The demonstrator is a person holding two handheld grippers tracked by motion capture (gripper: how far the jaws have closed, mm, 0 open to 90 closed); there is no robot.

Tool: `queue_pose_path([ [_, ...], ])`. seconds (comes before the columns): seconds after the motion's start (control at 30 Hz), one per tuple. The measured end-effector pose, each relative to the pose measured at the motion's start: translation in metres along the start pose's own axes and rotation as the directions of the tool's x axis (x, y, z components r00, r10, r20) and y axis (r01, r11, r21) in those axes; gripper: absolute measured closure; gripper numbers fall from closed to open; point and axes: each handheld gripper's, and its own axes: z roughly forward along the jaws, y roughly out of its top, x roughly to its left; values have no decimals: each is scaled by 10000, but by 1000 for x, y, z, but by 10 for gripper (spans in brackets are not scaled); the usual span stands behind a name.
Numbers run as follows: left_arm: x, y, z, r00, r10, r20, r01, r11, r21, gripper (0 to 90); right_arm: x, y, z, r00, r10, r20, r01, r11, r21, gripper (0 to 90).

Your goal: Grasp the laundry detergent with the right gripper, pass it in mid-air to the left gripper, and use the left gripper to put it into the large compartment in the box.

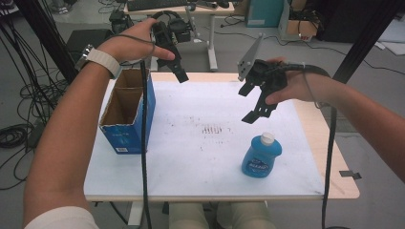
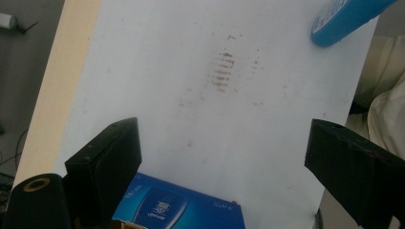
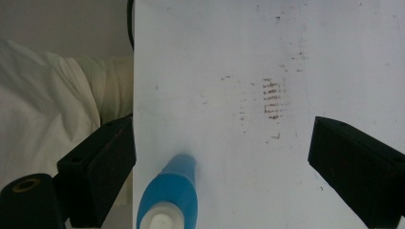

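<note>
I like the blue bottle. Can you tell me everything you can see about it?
The bottle is blue, shiny plastic, with a wide rounded body, a narrow neck and a white cap on top. A blue label with writing too small to read covers its front. It stands upright on the white sheet, near the table's front right. Nothing touches it; the right tongs hang above it.

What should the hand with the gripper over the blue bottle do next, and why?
Probably lower the right gripper straight down around the blue plastic bottle with the white cap. Its jaws stand open and empty above the bottle, which stands upright on the white table top, apart from the open blue cardboard box.
</note>
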Motion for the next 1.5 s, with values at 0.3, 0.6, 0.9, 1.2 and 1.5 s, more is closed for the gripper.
queue_pose_path([
  [0.3,-2,5,2,10000,40,29,-40,10000,57,120,0,-3,-2,9994,-347,48,347,9994,-7,89],
  [0.6,-4,4,2,10000,-7,36,7,9999,-131,120,3,-3,-3,9999,-112,11,112,9999,78,89],
  [0.9,-6,5,3,10000,29,45,-28,9999,-102,117,4,-6,-4,9998,-182,52,182,9998,9,89],
  [1.2,-6,3,4,9999,78,-66,-77,9998,157,115,7,-5,-6,9997,-233,0,233,9997,-125,89],
  [1.5,-7,3,3,9998,162,-86,-161,9998,131,116,10,-7,-10,9992,-400,16,400,9992,14,89],
])
